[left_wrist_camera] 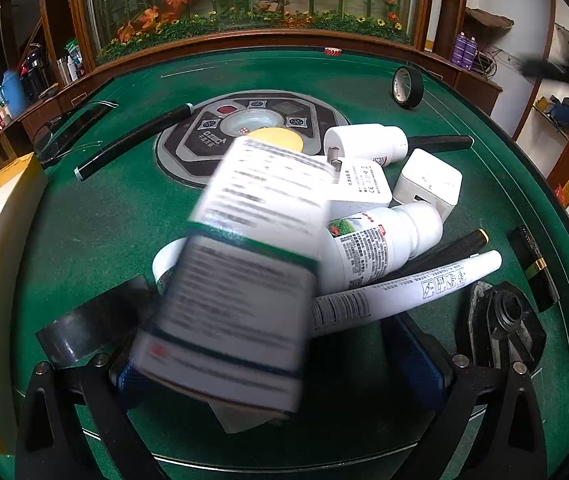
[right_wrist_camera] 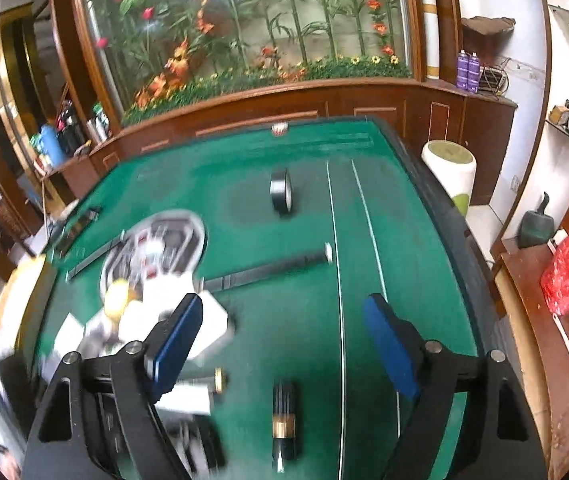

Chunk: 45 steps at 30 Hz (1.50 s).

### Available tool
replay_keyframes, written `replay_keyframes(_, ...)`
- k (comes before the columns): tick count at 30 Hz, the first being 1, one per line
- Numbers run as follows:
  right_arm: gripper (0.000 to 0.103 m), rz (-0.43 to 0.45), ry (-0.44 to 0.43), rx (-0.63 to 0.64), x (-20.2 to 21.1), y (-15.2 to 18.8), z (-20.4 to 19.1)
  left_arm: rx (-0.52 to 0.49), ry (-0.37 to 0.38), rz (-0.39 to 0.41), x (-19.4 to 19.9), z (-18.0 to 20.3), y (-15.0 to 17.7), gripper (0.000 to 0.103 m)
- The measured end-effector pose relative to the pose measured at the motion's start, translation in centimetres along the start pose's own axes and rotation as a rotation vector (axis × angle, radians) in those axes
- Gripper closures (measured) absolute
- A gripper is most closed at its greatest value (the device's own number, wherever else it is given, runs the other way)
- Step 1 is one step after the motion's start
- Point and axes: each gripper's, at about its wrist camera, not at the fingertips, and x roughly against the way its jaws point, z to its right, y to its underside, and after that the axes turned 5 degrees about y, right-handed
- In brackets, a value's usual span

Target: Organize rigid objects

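Left wrist: bottle between fingers (blurred)

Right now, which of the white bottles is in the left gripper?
The big yellow-capped bottle, between the left gripper pads. The two smaller white-capped bottles lie in the pile behind.

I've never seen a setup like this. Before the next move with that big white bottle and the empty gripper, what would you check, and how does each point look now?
1. Left gripper has the big white bottle between its fingers: ok.
2. Grip firm: cannot tell; bottle is blurred.
3. Right gripper empty, jaws apart: ok.
4. Bare green felt below the right gripper: ok.
5. Pile beside the bottle, small white bottle and tube touching: not ok, crowded.
6. Black tape roll standing on edge, may roll: not ok.
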Motion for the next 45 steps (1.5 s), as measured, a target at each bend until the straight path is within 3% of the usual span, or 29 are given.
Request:
replay_keyframes(7, 0.021, -0.084, 0.059, 0.023, -9.7, -6.4, -1.9, 0.001, -0.005, 0.001, 0.0, 0.2, 0.1, 0.000)
replay_keyframes(12, 0.027, -0.143, 0.150, 0.051, -15.1, -7.2, -2.5, 0.001, -0.005, 0.001, 0.0, 0.2, 0.1, 0.000)
replay_keyframes(17, 0.033, -0.176, 0.152, 0.050, -17.2, -6.8, -2.3, 0.001, -0.005, 0.001, 0.0, 0.2, 0.1, 0.000)
replay_keyframes(26, 0.035, -0.180, 0.149, 0.032, -18.0, -6.3, -1.5, 0.001, -0.004, 0.001, 0.0, 0.2, 0.1, 0.000)
replay_keyframes(27, 0.044, -0.181, 0.147, 0.034, -18.1, -6.2, -1.5, 0.001, -0.004, 0.001, 0.0, 0.2, 0.1, 0.000)
replay_keyframes(31, 0.064, -0.193, 0.131, 0.024, -18.2, -5.9, -1.3, 0.001, -0.004, 0.001, 0.0, 0.2, 0.1, 0.000)
replay_keyframes(33, 0.086, -0.187, 0.138, 0.036, -17.9, -5.7, -1.3, 0.001, -0.004, 0.001, 0.0, 0.2, 0.1, 0.000)
replay_keyframes(34, 0.088, -0.178, 0.142, 0.039, -17.4, -5.5, -1.3, 0.001, -0.004, 0.001, 0.0, 0.2, 0.1, 0.000)
replay_keyframes(39, 0.092, -0.131, 0.055, 0.013, -12.9, -4.0, -1.6, -0.003, -0.002, -0.002, 0.0, 0.2, 0.1, 0.000)
replay_keyframes(45, 0.093, -0.056, -0.138, -0.003, -4.2, -0.2, -2.7, -0.077, 0.051, -0.043, 0.6, -0.5, 0.3, 0.000)
